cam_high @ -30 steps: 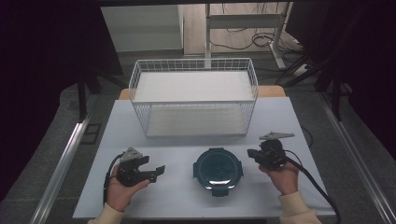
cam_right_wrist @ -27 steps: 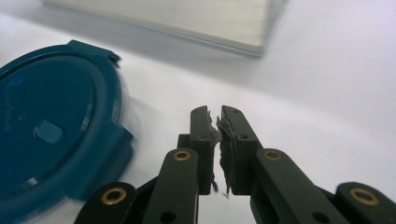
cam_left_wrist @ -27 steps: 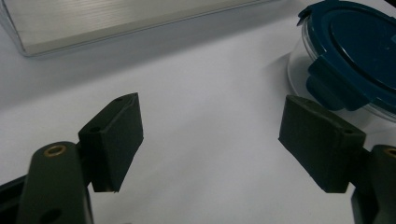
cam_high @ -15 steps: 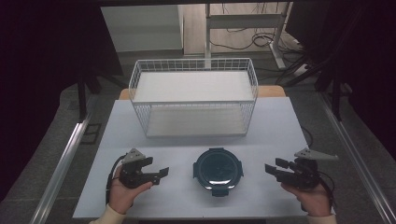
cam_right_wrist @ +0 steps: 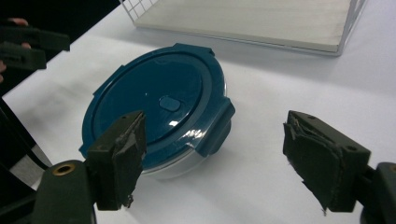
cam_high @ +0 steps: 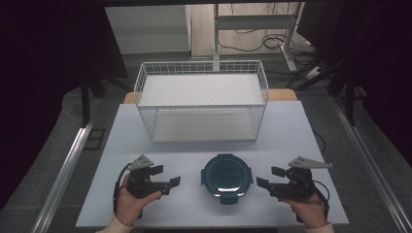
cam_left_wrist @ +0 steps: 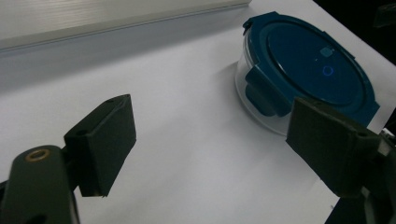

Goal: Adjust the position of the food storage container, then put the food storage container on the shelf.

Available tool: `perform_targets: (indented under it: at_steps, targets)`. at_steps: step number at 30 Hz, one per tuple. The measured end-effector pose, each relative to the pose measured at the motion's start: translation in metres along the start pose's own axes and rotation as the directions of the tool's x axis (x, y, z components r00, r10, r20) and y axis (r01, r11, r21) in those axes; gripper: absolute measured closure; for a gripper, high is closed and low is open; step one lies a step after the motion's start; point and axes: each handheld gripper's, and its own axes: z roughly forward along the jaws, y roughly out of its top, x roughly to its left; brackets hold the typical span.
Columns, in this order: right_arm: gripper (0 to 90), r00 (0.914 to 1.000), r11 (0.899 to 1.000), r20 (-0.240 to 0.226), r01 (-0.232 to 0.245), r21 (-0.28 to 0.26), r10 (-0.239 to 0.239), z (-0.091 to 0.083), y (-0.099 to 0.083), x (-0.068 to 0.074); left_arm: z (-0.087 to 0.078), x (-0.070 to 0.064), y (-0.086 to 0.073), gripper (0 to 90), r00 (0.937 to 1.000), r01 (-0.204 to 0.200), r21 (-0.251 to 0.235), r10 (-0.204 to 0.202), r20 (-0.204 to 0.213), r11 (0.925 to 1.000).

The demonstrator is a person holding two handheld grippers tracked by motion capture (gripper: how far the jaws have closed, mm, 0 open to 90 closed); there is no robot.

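High view shows the round blue container (cam_high: 226, 176) sitting lidded on the tabletop (cam_high: 291, 126), near edge, between my two claws. My left claw (cam_high: 165, 180) is wide open and empty, just left of it; my right claw (cam_high: 268, 180) is equally open and empty, just right, about as close. Being round, it offers no long axis, so I judge either side grips equally.

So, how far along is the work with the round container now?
Nothing looks done yet. The round container with the blue clip lid stands closed on the white table, between both grippers. The left gripper and the right gripper are open, pointing at it without touching. Gripping it is left, and the wire basket holds nothing.
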Motion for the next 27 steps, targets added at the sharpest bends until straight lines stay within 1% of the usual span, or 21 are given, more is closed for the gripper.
perform_targets:
  at_steps: [2, 4, 5, 6, 7, 9, 11, 13, 14, 17, 18, 19, 20, 21, 22, 24, 25, 26, 27]
  targets:
    - [19.6, 1.0, 1.0, 0.0, -0.005, -0.002, 0.005, 0.0, 0.0, 0.0, 0.0, -0.002, 0.001, 14.8, 1.0, 0.005, -0.002, -0.005, 0.005, 1.0]
    - [18.3, 0.9997, 1.0, -0.017, -0.017, 0.0, 0.017, 0.002, 0.003, 0.003, 0.001, -0.005, 0.004, 14.0, 1.0, 0.0, -0.003, 0.0, 0.009, 1.0]
    - [18.3, 0.9997, 1.0, -0.017, -0.017, 0.0, 0.017, 0.002, 0.003, 0.003, 0.002, -0.007, 0.004, 14.0, 0.9999, 0.003, -0.001, -0.003, 0.012, 1.0]
    - [17.6, 0.9994, 1.0, -0.022, -0.028, 0.003, 0.028, 0.005, 0.005, 0.004, 0.005, -0.01, 0.005, 13.5, 0.9997, 0.004, 0.008, -0.004, 0.025, 1.0]
    - [17.6, 0.9994, 1.0, -0.022, -0.028, 0.003, 0.028, 0.005, 0.005, 0.004, 0.005, -0.01, 0.005, 13.3, 0.9997, 0.004, 0.008, -0.004, 0.025, 1.0]
    - [16.3, 0.998, 0.999, -0.036, -0.052, 0.01, 0.052, 0.01, 0.008, 0.006, 0.009, -0.013, 0.008, 13.0, 0.9994, 0.006, 0.018, -0.007, 0.034, 0.9998]
    - [15.8, 0.9964, 0.998, -0.051, -0.066, 0.02, 0.067, 0.016, 0.012, 0.011, 0.012, -0.014, 0.011, 13.0, 0.9991, 0.01, 0.023, -0.011, 0.042, 0.9997]
    - [15.5, 0.9967, 0.998, -0.051, -0.062, 0.033, 0.063, 0.022, 0.017, 0.015, 0.015, -0.014, 0.015, 13.0, 0.9981, 0.021, 0.026, -0.022, 0.057, 0.9994]
    - [15.0, 0.9968, 0.997, -0.045, -0.065, 0.046, 0.067, 0.029, 0.02, 0.016, 0.017, -0.014, 0.018, 12.6, 0.9972, 0.03, 0.032, -0.032, 0.068, 0.9991]
    - [14.1, 0.9967, 0.996, -0.04, -0.069, 0.052, 0.071, 0.033, 0.022, 0.016, 0.022, -0.014, 0.022, 12.2, 0.9933, 0.055, 0.044, -0.059, 0.099, 0.9975]
    - [14.0, 0.9963, 0.996, -0.04, -0.074, 0.054, 0.077, 0.034, 0.022, 0.016, 0.024, -0.014, 0.022, 12.2, 0.9927, 0.061, 0.048, -0.066, 0.101, 0.997]
    - [13.6, 0.9958, 0.996, -0.044, -0.078, 0.054, 0.08, 0.035, 0.022, 0.016, 0.025, -0.014, 0.022, 12.1, 0.9912, 0.072, 0.056, -0.077, 0.108, 0.9958]
    - [13.2, 0.9954, 0.995, -0.048, -0.08, 0.058, 0.083, 0.036, 0.021, 0.016, 0.027, -0.014, 0.022, 11.9, 0.9878, 0.091, 0.064, -0.098, 0.121, 0.9939]
    - [12.9, 0.995, 0.995, -0.049, -0.084, 0.062, 0.087, 0.038, 0.019, 0.016, 0.029, -0.014, 0.021, 11.6, 0.9858, 0.099, 0.068, -0.108, 0.129, 0.9927]
    - [12.4, 0.9951, 0.994, -0.049, -0.083, 0.069, 0.086, 0.038, 0.018, 0.016, 0.032, -0.015, 0.02, 11.5, 0.9847, 0.104, 0.079, -0.114, 0.131, 0.9914]
    - [12.2, 0.9939, 0.992, -0.052, -0.093, 0.079, 0.098, 0.038, 0.014, 0.014, 0.035, -0.017, 0.019, 11.0, 0.9855, 0.104, 0.088, -0.114, 0.125, 0.9907]
    - [12.2, 0.9939, 0.992, -0.052, -0.093, 0.079, 0.098, 0.038, 0.014, 0.014, 0.038, -0.018, 0.019, 11.0, 0.9811, 0.118, 0.089, -0.13, 0.144, 0.9891]
    - [12.0, 0.9931, 0.991, -0.054, -0.098, 0.088, 0.103, 0.038, 0.012, 0.014, 0.041, -0.018, 0.018, 11.0, 0.9736, 0.137, 0.1, -0.152, 0.17, 0.9856]
    - [11.3, 0.9922, 0.99, -0.059, -0.104, 0.099, 0.11, 0.039, 0.011, 0.013, 0.045, -0.018, 0.017, 10.7, 0.9678, 0.15, 0.11, -0.169, 0.187, 0.9825]
